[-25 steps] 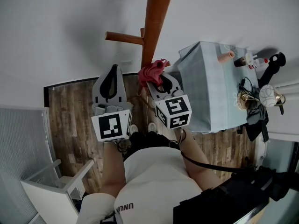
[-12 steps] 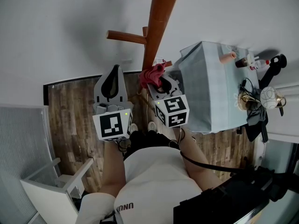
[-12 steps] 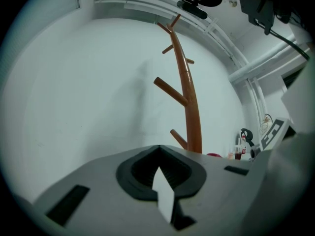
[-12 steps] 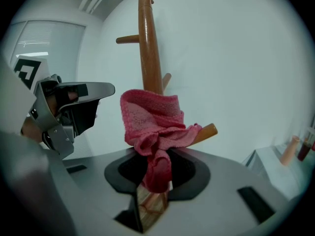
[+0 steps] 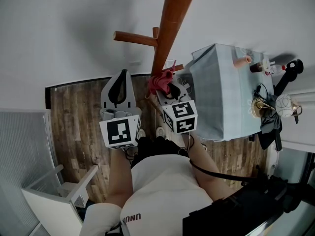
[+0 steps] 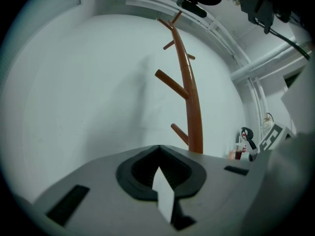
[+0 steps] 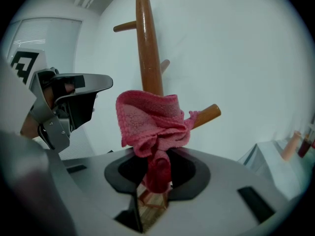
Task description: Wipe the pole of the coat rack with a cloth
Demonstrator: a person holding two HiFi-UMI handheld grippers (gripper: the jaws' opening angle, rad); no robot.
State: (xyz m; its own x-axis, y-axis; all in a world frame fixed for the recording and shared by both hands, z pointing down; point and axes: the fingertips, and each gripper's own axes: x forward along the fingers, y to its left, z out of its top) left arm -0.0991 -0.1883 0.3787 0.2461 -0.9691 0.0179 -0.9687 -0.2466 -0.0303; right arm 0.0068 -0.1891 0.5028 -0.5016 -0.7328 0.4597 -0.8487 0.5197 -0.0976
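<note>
The brown coat rack pole (image 5: 170, 28) rises against the white wall, with a peg (image 5: 135, 37) sticking out to the left. My right gripper (image 5: 165, 85) is shut on a pink cloth (image 5: 160, 80), which is pressed against the lower part of the pole. In the right gripper view the bunched cloth (image 7: 150, 119) covers the pole (image 7: 147, 48) just above my jaws (image 7: 157, 168), beside a short peg (image 7: 206, 114). My left gripper (image 5: 120, 85) hangs left of the pole, shut and holding nothing. The left gripper view shows its pads (image 6: 158, 151) closed and the pole (image 6: 189, 92) ahead.
A table with a pale blue cover (image 5: 221, 92) stands right of the rack, with bottles and small items at its far side. A white chair (image 5: 54, 191) is at the lower left. Wooden floor (image 5: 74, 132) meets the wall at a dark skirting.
The right gripper and cloth have slid a little down the pole, away from the left peg. The left gripper has barely moved.
</note>
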